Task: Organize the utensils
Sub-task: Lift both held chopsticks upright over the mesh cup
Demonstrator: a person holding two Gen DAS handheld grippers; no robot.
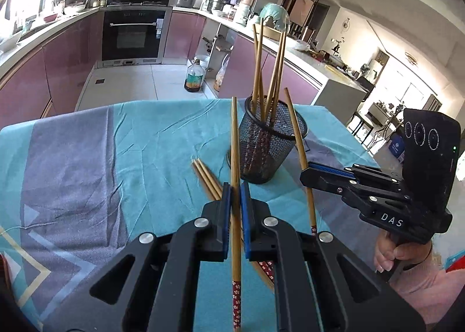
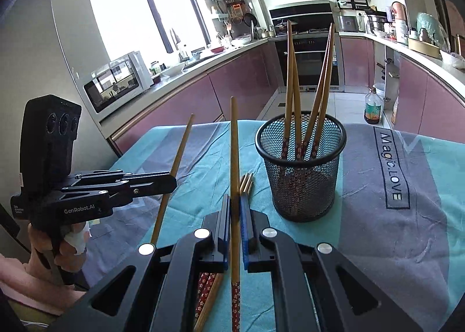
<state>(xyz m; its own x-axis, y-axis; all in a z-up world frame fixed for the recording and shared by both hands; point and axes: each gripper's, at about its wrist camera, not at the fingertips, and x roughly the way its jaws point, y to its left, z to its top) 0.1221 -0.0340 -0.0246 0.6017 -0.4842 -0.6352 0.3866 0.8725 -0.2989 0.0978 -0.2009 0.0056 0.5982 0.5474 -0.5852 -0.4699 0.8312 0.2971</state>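
Chopstick in my L gripper, another in R gripper; both clamped mid-shaft; light, stiff, slick; cup far-right.

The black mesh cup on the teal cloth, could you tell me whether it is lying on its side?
No, the black mesh cup stands upright with wooden chopsticks inside.

Black hand-held gripper w/ blue pads, silver screws; pink sleeve.

black mesh cup stands upright on the table, four bamboo chopsticks leaning inside; two chopsticks are held raised, three more lie near it.
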